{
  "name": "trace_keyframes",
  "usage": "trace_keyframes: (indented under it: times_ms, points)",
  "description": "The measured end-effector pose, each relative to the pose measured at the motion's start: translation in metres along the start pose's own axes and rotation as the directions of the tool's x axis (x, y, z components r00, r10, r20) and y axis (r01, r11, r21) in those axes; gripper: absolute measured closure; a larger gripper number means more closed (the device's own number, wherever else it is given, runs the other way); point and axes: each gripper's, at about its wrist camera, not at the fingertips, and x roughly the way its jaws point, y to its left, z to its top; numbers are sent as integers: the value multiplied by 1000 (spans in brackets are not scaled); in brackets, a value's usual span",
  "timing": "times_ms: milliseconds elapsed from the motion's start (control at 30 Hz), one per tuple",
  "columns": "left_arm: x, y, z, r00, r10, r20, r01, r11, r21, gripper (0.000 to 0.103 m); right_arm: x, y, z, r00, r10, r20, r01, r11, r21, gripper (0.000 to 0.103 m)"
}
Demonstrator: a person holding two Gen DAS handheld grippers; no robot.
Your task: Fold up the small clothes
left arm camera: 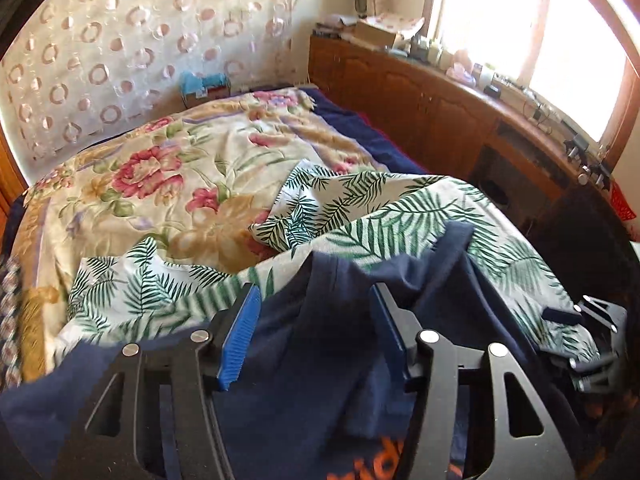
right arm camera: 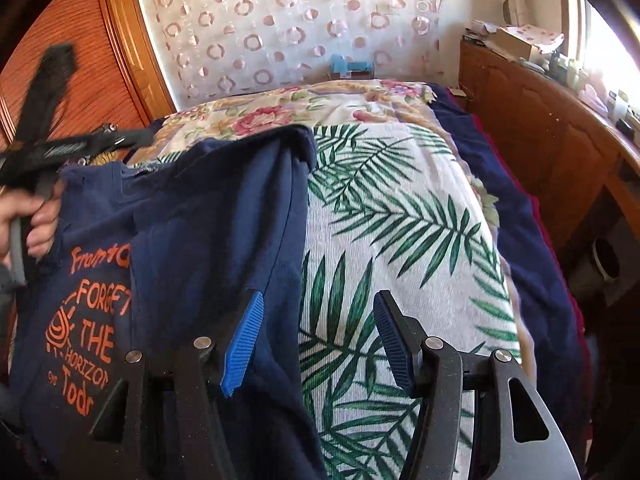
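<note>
A navy blue T-shirt (right arm camera: 208, 240) with orange print lies on a palm-leaf cloth (right arm camera: 400, 220) on the bed. In the left wrist view the shirt (left arm camera: 320, 360) is bunched between and under the fingers of my left gripper (left arm camera: 316, 332), whose jaws stand wide apart. My right gripper (right arm camera: 320, 340) is open, its left finger over the shirt's right edge and its right finger over the palm-leaf cloth. The left gripper (right arm camera: 80, 144) also shows in the right wrist view, held by a hand at the shirt's far left corner.
A floral bedspread (left arm camera: 160, 184) covers the bed beyond the palm-leaf cloth (left arm camera: 400, 216). A wooden cabinet (left arm camera: 420, 92) with clutter on top runs along the right under a bright window. A wooden wardrobe (right arm camera: 80, 60) stands at the left. A curtain with circles hangs behind the bed.
</note>
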Motion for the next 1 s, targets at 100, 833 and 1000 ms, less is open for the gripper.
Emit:
trace_keyframes:
  times_ms: [100,833,1000]
  points:
    - [21,0,12,999,-13,-39,13,1000,-15,45,-4,5,-3,1000,-31,3,31,999,-26,44]
    - [8,11,39,996,50,75,-46,997,-55,88,-12,5,-9,998,-60,21,60,998,-24,44]
    - [6,7,31,998,37,44,-36,999,-27,65,-12,5,-10,997,-69,21,69,997,-28,44]
